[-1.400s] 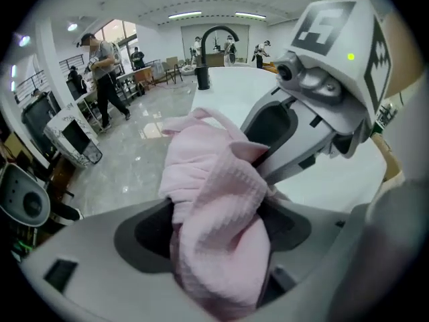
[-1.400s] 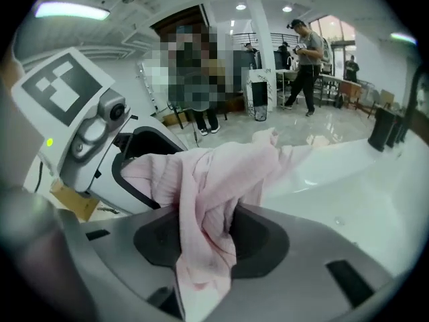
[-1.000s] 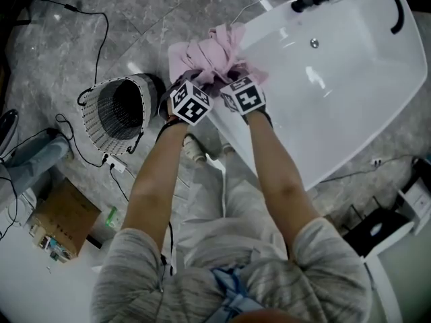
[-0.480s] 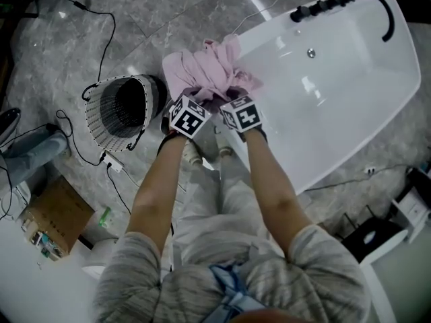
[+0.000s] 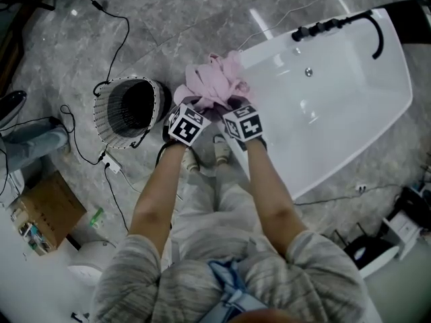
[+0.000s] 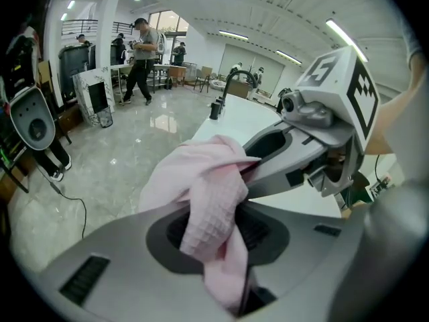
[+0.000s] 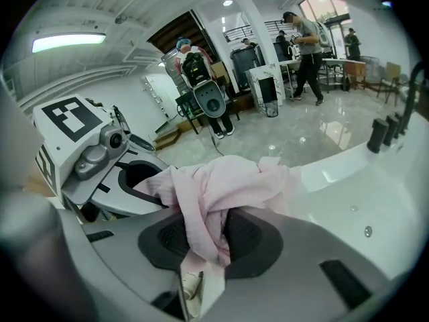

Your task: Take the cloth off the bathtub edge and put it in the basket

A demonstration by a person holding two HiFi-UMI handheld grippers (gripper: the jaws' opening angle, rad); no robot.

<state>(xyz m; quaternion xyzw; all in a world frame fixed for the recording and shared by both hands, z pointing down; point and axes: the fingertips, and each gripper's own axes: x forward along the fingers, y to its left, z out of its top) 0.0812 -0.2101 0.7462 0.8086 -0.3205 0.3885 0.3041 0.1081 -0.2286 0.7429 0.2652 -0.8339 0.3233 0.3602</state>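
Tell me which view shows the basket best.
The head view: the whole basket sits on the floor, open mouth visible, left of the cloth. Neither gripper view shows it.

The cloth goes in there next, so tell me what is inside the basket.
The basket shows only a dark interior with nothing visible in it; the cloth is outside it. Its shadowed bottom cannot be made out.
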